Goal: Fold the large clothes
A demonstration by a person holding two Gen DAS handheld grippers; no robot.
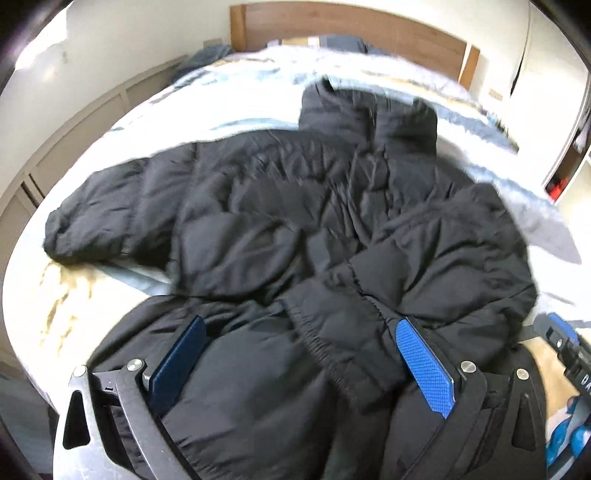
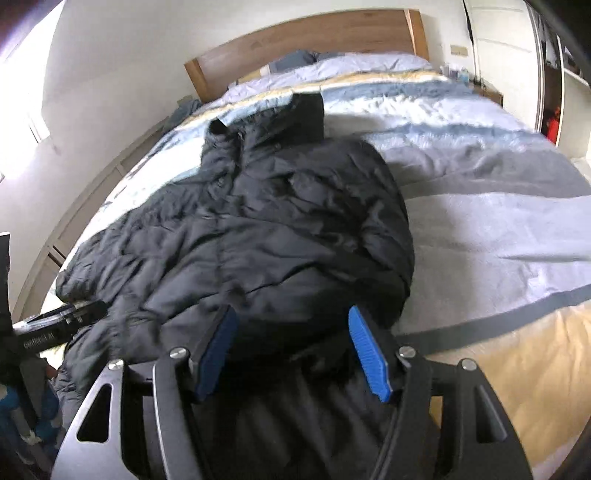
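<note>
Black puffer jacket (image 1: 280, 206) lay spread across the bed (image 1: 229, 107), collar toward the wooden headboard (image 1: 332, 26), in the left wrist view. One sleeve stretched out to the left over the striped bedcover, and the other side was folded in over the body, its elastic cuff lying near the middle. The left tongs (image 1: 301, 354) stood fairly wide, with a thick bunch of the jacket's lower part between the two blue pads (image 1: 424, 365). Both pads lay against the fabric, but whether they pinched it I could not tell. At the right edge, part of the other tool showed, blurred.

From the right wrist view, the jacket (image 2: 258, 229) sat on the left half of the bed (image 2: 480, 206), hood end pointing at the headboard (image 2: 314, 37), its right side already folded inward to a rounded edge. The right tongs (image 2: 291, 347) were about half open, and dark jacket fabric filled the gap between their blue pads (image 2: 369, 358); the cloth bulged up between them and appeared gripped. The left tool's dark body (image 2: 62, 317) reached in from the left, at the jacket's near edge. Bare striped bedcover lay to the right.
</note>
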